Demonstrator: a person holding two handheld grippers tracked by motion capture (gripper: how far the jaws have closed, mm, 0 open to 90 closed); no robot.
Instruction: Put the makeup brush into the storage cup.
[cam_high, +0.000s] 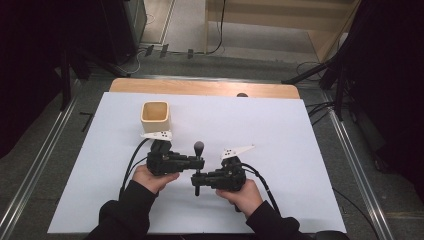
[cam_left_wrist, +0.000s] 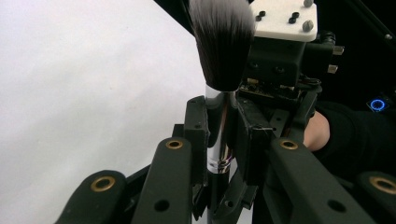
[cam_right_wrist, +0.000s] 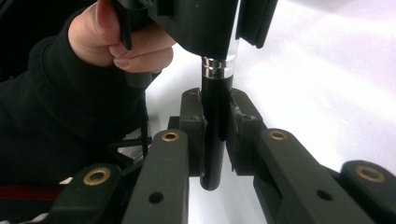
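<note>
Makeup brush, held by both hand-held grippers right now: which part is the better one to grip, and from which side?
Grip the makeup brush on its rigid shaft, never the soft bristles. The left hand-held gripper clamps the silver ferrule just below the bristles; the right hand-held gripper clamps the black handle near its end. Come in sideways, jaws across the slim round shaft, as both do here.

On the bench (cam_high: 300, 150) the cup (cam_high: 155, 118) stands far left; the brush (cam_high: 198, 167) sits near centre, between left claw (cam_high: 194, 163) and right claw (cam_high: 199, 178).
</note>
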